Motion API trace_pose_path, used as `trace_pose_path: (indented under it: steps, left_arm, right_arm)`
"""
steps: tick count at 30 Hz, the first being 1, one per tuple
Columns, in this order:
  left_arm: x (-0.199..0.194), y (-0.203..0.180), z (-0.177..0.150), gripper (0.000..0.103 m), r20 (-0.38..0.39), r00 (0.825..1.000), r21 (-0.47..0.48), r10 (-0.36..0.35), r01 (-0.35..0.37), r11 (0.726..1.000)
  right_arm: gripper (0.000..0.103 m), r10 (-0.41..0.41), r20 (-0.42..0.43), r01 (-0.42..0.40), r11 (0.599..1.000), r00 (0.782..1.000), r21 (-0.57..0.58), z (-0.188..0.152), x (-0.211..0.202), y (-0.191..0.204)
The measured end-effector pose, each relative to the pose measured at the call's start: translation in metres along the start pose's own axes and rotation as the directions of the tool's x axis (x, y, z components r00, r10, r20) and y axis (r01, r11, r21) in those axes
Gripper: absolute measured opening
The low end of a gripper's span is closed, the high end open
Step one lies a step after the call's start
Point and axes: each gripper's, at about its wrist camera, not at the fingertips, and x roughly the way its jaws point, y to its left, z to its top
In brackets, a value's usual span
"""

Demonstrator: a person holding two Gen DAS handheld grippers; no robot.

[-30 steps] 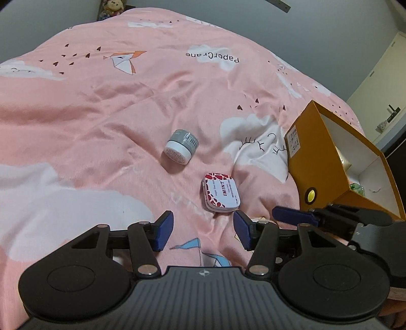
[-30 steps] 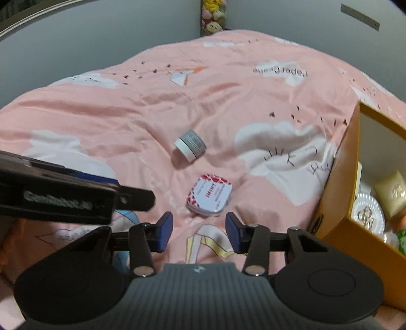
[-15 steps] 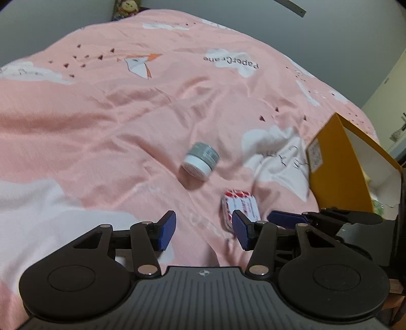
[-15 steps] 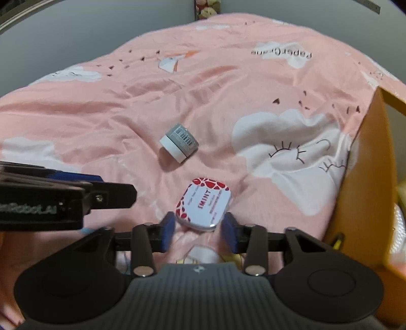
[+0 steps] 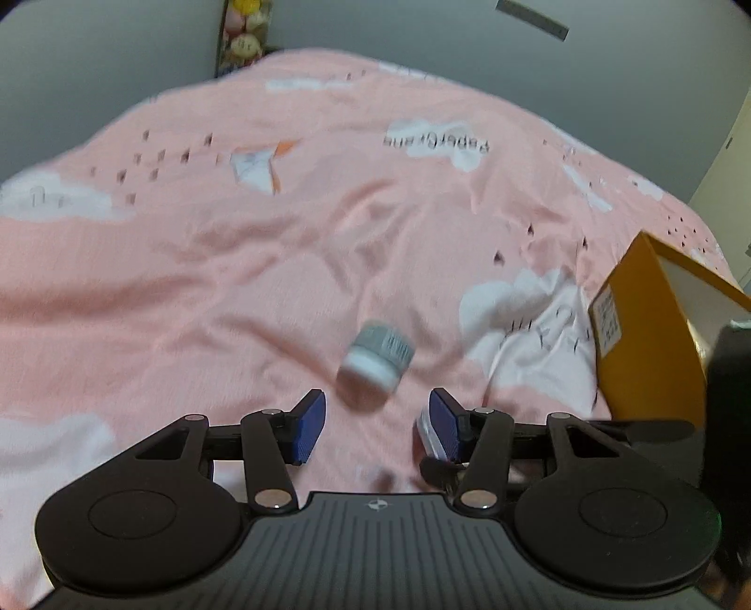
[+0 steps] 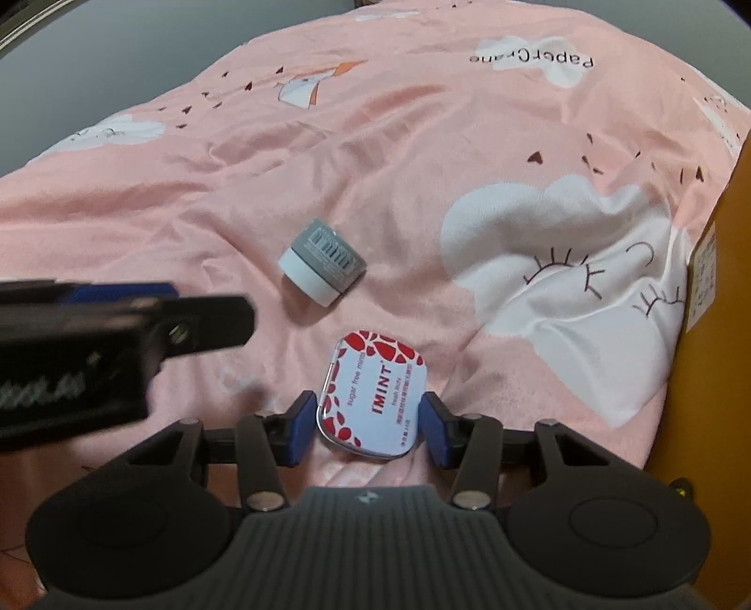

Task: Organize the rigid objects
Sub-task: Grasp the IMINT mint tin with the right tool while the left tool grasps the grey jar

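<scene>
A red-and-white mint tin [image 6: 373,399] lies flat on the pink bedspread [image 6: 422,164], between the fingertips of my right gripper [image 6: 367,424]. Its jaws are closing, and a thin gap still shows at the left pad. A small grey jar with a white lid [image 6: 321,267] lies on its side just beyond the tin. In the left wrist view the jar [image 5: 375,361] is blurred and sits just ahead of my left gripper [image 5: 376,424], which is open with nothing between its fingers. The tin's edge [image 5: 425,434] peeks out behind the left gripper's right finger.
An open orange box [image 5: 647,338] stands on the bed at the right, its side wall [image 6: 723,328] close to my right gripper. The left gripper's body [image 6: 117,338] reaches in from the left of the right wrist view. Plush toys [image 5: 244,37] sit beyond the bed.
My right gripper has come down and forward until its fingertips flank the mint tin. The left gripper has swung toward the jar, which now lies just ahead of its fingertips.
</scene>
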Motion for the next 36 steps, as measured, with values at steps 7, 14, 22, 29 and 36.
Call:
trace_pose_path:
  steps: [7, 14, 22, 29, 36]
  left_arm:
    - [0.017, -0.017, 0.015, 0.065, 0.041, 0.998, 0.128, 0.053, -0.058, 0.99]
    - [0.027, -0.007, 0.009, 0.065, 0.018, 0.999, 0.153, 0.04, -0.043, 0.987]
    - [0.023, 0.012, 0.003, 0.064, -0.043, 0.999, 0.094, -0.003, 0.007, 0.996]
    - [0.024, 0.011, 0.004, 0.064, -0.037, 0.999, 0.099, -0.018, 0.022, 0.995]
    - [0.035, 0.004, 0.015, 0.066, -0.025, 0.999, 0.132, -0.027, 0.03, 0.991]
  right_arm:
    - [0.022, -0.112, 0.091, 0.121, 0.987, 0.99, -0.107, 0.013, -0.015, 0.001]
    - [0.022, -0.093, 0.046, 0.093, 0.996, 0.995, 0.0, 0.019, -0.005, -0.023]
    - [0.037, 0.018, 0.044, -0.023, 0.994, 0.999, 0.109, 0.013, -0.019, -0.028]
    - [0.045, 0.031, -0.002, -0.03, 0.993, 1.0, 0.11, 0.009, -0.003, -0.024]
    - [0.055, 0.048, -0.032, -0.043, 0.989, 0.998, 0.141, 0.015, 0.015, -0.032]
